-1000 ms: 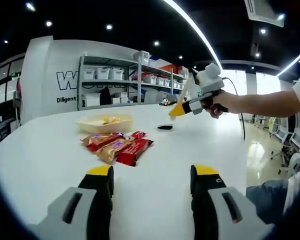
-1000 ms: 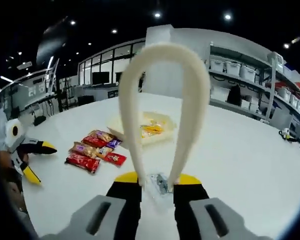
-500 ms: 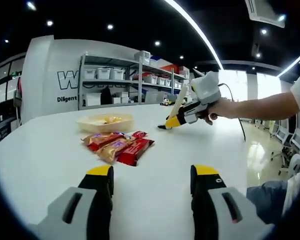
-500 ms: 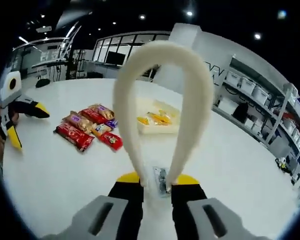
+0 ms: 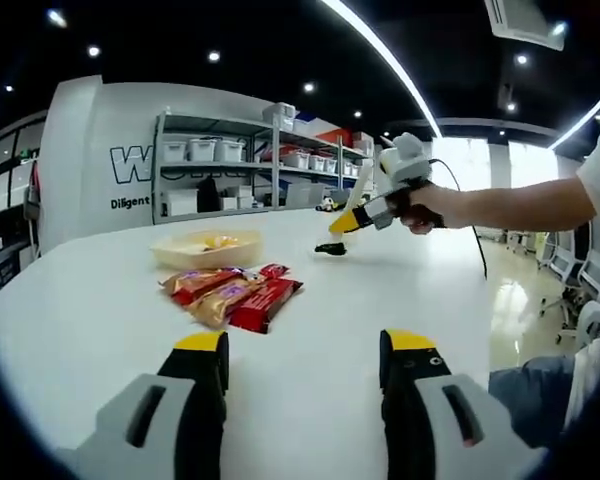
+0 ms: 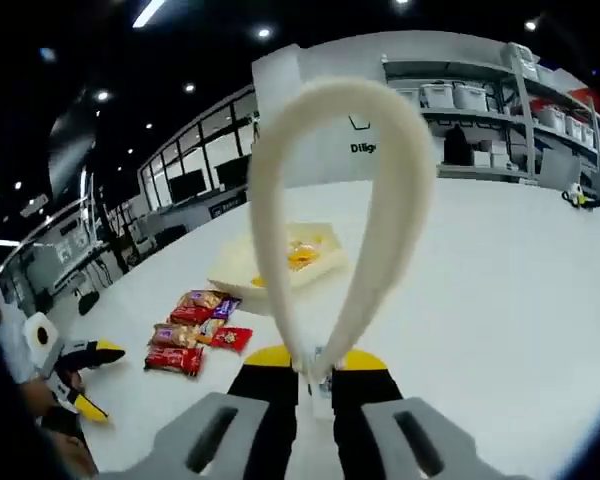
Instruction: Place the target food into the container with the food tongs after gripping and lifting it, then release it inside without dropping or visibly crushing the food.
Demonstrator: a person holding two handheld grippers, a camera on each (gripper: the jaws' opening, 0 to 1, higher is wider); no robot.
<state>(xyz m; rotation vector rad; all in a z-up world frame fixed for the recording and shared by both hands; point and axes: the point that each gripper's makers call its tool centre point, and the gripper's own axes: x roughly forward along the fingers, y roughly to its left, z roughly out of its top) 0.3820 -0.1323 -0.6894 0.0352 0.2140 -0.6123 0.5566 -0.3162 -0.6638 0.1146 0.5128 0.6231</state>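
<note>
With the right hand-held gripper (image 6: 311, 362) clamped on the cream looped plastic food tongs (image 6: 332, 210) and the left hand-held gripper (image 5: 302, 345) gaping empty, a slow descent onto the red and orange wrapped snack bars (image 6: 194, 333) beside the shallow cream container (image 6: 276, 262) on the white counter (image 6: 500, 300) seemed wise.

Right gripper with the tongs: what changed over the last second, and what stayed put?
The right gripper, shut on the cream tongs, swung about above the table: it dipped toward the table, then rose again. Nothing was picked up or released. The snack packets, the container and the open left gripper stayed as they were.
</note>
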